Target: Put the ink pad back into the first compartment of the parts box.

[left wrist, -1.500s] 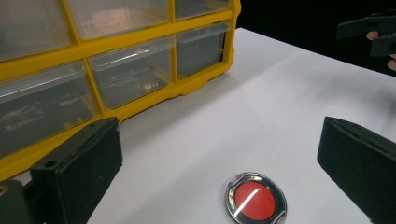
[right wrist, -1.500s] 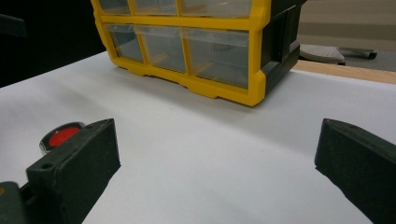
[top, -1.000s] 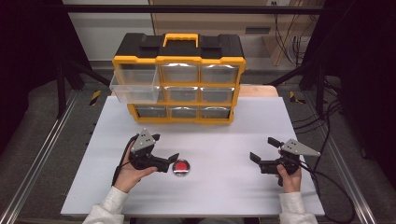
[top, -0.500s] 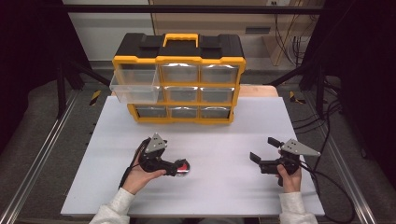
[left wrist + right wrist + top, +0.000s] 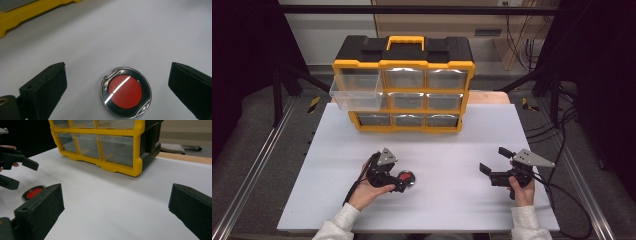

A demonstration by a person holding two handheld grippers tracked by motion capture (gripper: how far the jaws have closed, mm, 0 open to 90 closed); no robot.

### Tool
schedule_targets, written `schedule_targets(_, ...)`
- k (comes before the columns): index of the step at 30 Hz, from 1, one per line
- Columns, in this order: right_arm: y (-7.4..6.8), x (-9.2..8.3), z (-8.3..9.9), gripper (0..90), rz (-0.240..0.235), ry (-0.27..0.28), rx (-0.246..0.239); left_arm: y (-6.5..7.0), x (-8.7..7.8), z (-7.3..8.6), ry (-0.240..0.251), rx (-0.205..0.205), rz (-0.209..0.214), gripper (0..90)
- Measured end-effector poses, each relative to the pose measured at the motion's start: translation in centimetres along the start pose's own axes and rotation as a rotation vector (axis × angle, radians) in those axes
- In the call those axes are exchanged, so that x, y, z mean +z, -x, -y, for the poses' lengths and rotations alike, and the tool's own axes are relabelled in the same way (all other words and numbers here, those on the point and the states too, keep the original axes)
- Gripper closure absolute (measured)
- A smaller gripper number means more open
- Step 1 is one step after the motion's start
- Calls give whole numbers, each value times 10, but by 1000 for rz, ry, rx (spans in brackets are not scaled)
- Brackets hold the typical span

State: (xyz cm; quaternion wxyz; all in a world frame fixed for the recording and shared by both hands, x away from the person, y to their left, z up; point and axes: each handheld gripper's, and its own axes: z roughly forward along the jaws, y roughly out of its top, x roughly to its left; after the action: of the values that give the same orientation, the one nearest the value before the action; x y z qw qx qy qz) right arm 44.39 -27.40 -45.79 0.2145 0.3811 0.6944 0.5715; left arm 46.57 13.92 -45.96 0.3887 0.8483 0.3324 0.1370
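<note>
Slippage is the danger: the left gripper [image 5: 404,181] holds its jaws wide open around the low red-topped round case [image 5: 125,91] lying flat on the worktop [image 5: 442,145], so closing high could squirt it away.

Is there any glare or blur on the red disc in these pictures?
Left gripper view: the red disc is sharp, with a bright streak of glare across it. Right gripper view: it looks soft, partly behind a jaw. High view: small, faint highlight.
</note>
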Motion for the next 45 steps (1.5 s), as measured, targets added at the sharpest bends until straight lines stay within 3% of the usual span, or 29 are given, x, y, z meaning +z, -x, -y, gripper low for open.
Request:
schedule_targets(20,0,1,1,4,0,-2,-8,8,18,7,-103,-31,-11,100)
schedule_targets(25,0,1,0,4,1,-2,-5,11,22,8,-123,-17,-10,149)
schedule_targets(37,0,0,0,4,2,-3,-2,13,22,8,-130,-10,-13,269)
schedule_targets(45,1,0,0,4,0,-3,-4,14,23,8,-133,-9,-13,287)
